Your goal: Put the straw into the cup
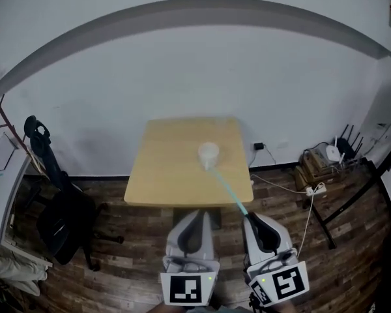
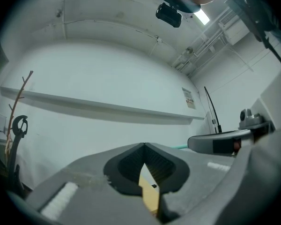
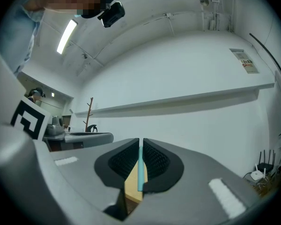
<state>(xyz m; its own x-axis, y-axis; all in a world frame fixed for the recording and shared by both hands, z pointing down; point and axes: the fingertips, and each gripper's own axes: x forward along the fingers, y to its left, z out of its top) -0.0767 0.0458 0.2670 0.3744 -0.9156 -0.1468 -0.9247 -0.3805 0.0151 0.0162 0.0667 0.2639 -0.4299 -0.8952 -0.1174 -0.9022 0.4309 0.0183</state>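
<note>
Teal plastic is showing between the pads of the right claw (image 3: 140, 142), which is squeezing shut on the near end of the straw (image 1: 227, 189). The straw is reaching away from the claw in a slanted line to the white cup (image 1: 208, 152). The cup is standing on the tan worktop (image 1: 159, 168). The far tip is lying right at the near side of the cup, but I cannot tell if it is inside the rim or only touching it. The left claw (image 2: 144, 145) is closed with nothing in it, its tips pressing together. It is hanging just beside the right one, off the worktop's near edge.

The straw is looking very light and a bit bendy, so a hard squeeze is likely to squash it. Holding it at the very end is making the far tip wobbly and hard to aim. The cup is looking light too, so a push from the straw could tip it or slide it.
</note>
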